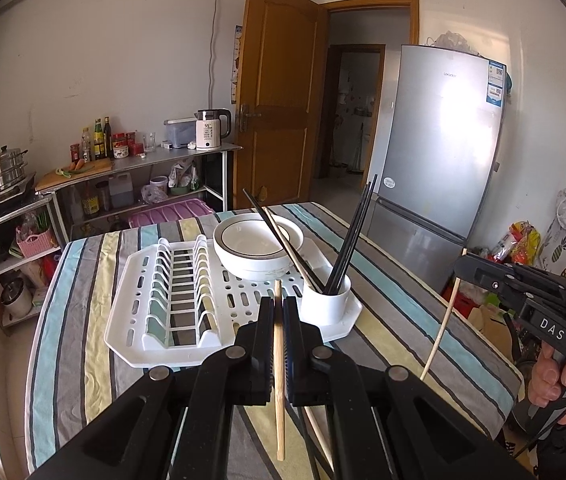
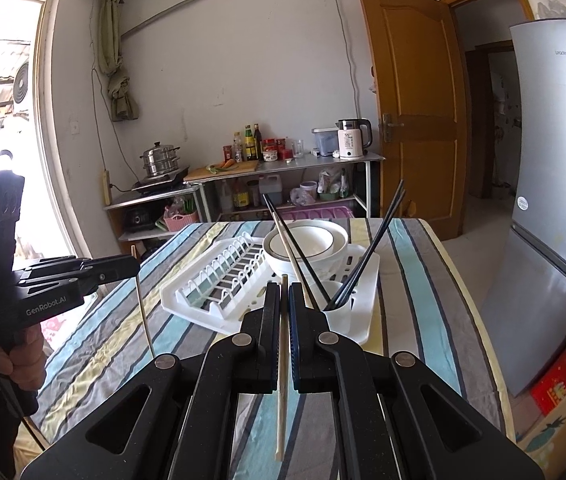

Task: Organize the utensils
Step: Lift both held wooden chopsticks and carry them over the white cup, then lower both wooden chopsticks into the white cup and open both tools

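My left gripper [image 1: 278, 304] is shut on a pale wooden chopstick [image 1: 279, 364] held lengthwise, above the striped table. Seen from the right wrist, it [image 2: 135, 266] hangs at the left with that stick [image 2: 145, 312] pointing down. My right gripper [image 2: 284, 290] is shut on a second wooden chopstick [image 2: 282, 380]; the left wrist view shows it [image 1: 463, 266] at the right edge. Ahead lies a white drying rack [image 1: 131, 320] whose utensil cup [image 1: 327, 302] holds black chopsticks [image 1: 351, 240]. Across the stacked white bowls [image 1: 243, 264] lean one black chopstick [image 1: 261, 214] and one wooden chopstick [image 1: 291, 254].
The table [image 1: 403, 320] carries a striped cloth, and its right edge drops off beside a silver fridge [image 1: 439, 152]. Behind the table are metal shelves [image 1: 187, 156] with bottles, a kettle and a steamer pot. A wooden door [image 1: 279, 92] stands open.
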